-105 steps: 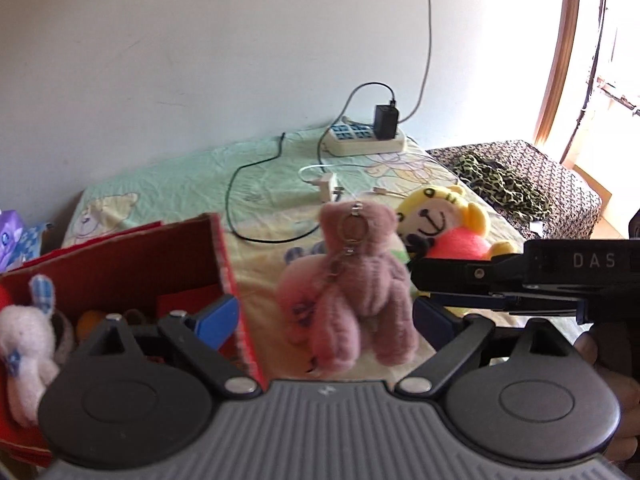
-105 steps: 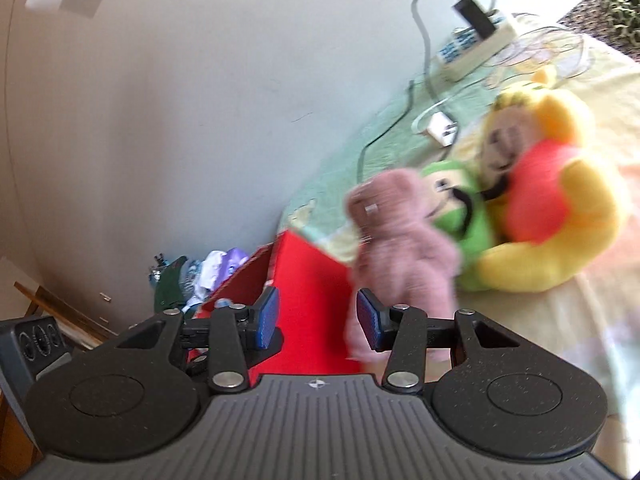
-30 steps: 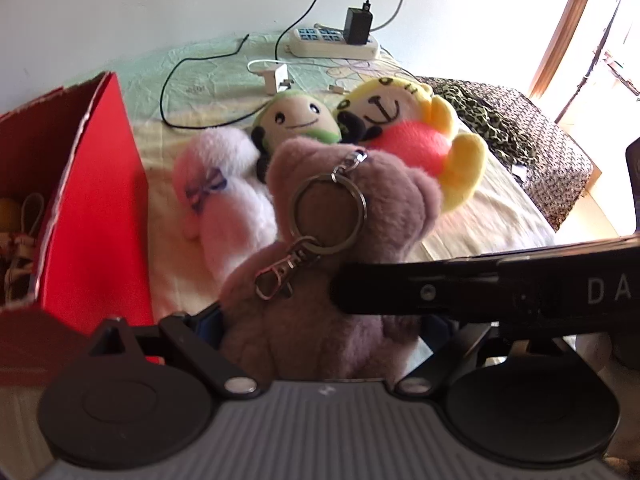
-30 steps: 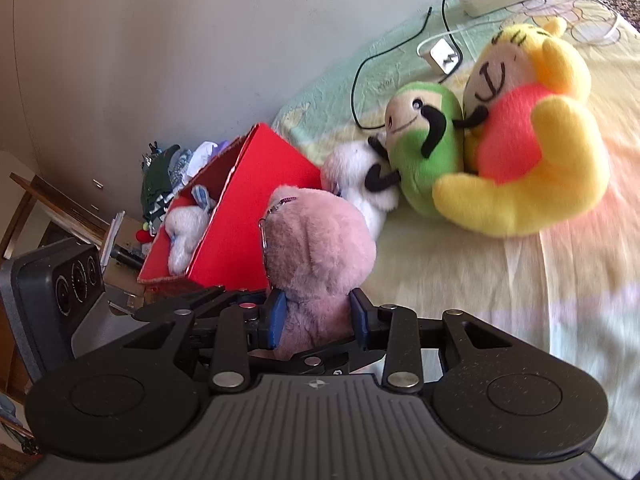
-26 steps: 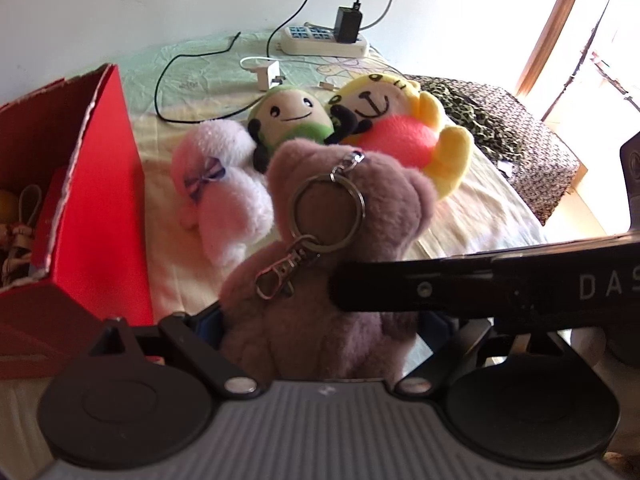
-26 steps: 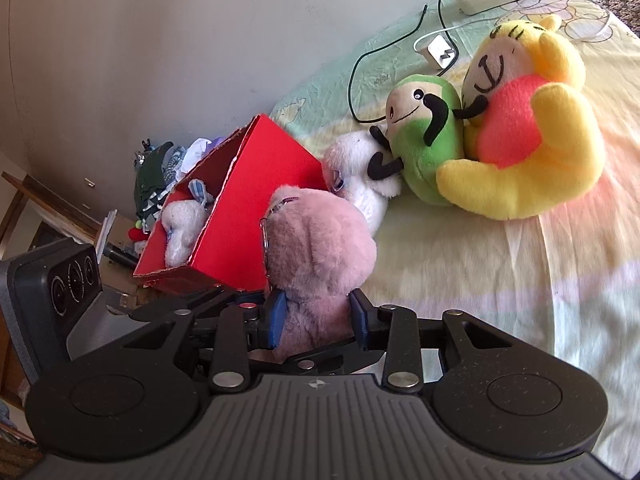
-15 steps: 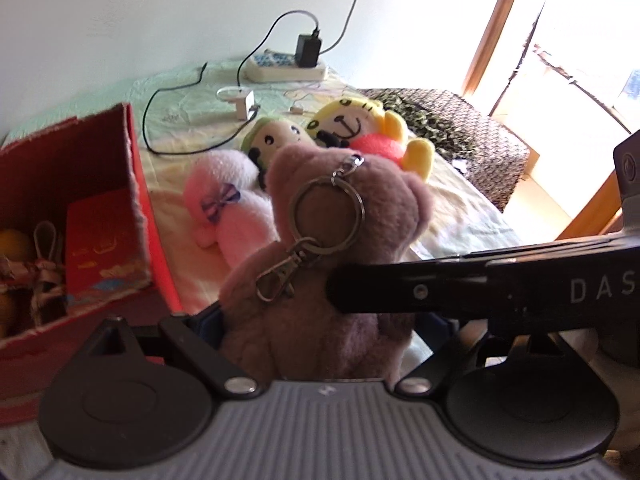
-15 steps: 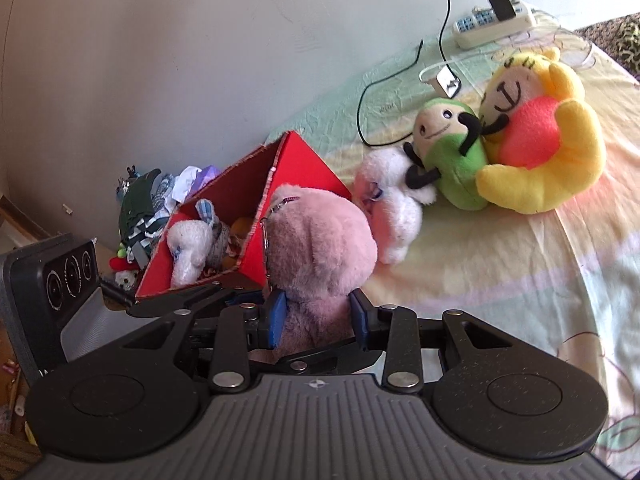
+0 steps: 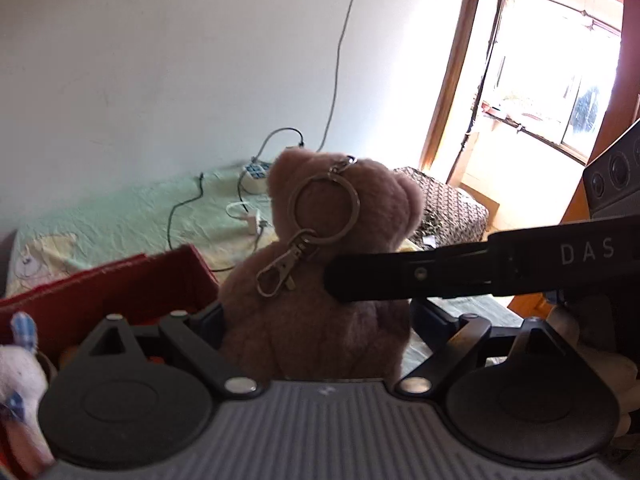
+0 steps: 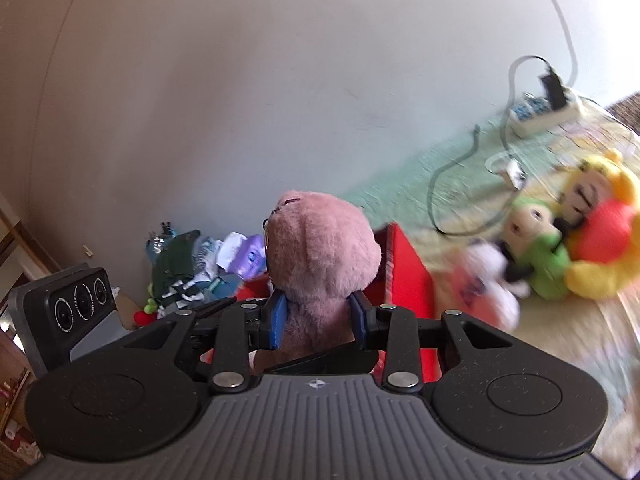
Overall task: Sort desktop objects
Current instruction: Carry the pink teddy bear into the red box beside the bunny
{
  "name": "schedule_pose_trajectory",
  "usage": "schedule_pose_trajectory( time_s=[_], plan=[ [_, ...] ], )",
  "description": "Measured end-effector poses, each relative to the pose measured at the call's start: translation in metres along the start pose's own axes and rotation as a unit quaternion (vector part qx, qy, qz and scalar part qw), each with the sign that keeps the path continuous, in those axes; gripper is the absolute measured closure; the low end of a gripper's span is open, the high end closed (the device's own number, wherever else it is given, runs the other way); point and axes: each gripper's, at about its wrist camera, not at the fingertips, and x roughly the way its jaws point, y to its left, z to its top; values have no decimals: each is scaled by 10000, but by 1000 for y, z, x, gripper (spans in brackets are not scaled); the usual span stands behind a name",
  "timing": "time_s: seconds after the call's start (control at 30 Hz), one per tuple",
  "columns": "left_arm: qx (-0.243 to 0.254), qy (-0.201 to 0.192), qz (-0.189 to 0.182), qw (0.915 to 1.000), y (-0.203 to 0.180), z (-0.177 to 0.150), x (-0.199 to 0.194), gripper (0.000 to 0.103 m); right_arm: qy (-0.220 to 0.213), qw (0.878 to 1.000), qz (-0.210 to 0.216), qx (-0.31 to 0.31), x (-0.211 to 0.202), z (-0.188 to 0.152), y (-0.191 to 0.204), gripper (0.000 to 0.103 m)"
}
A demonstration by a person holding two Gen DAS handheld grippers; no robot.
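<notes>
Both the left gripper (image 9: 316, 320) and the right gripper (image 10: 318, 316) are clamped on the pink teddy bear (image 10: 320, 264), held in the air above the near edge of the red box (image 10: 404, 276). A key ring (image 9: 324, 210) hangs from the bear's head. Beyond the box, other plush toys (image 10: 560, 240) lie on the bedsheet (image 9: 120, 220).

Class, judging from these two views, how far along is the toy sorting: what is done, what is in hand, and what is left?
Done: a white bunny sits in the red box. In hand: both the left claw and right claw grip the pink teddy bear, held up by the box. Left: the green toy, yellow toy and pale pink toy lie on the bed.
</notes>
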Motion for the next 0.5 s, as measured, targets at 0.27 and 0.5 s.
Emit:
schedule_pose_trajectory(
  time_s=[0.27, 0.5],
  plan=[
    [-397, -189, 662, 9968, 64, 12, -4, 12, 458, 9965, 341, -610, 81, 32, 28, 68],
    [-828, 255, 1076, 9904, 109, -13, 14, 12, 1275, 9881, 317, -794, 149, 23, 32, 68]
  ],
)
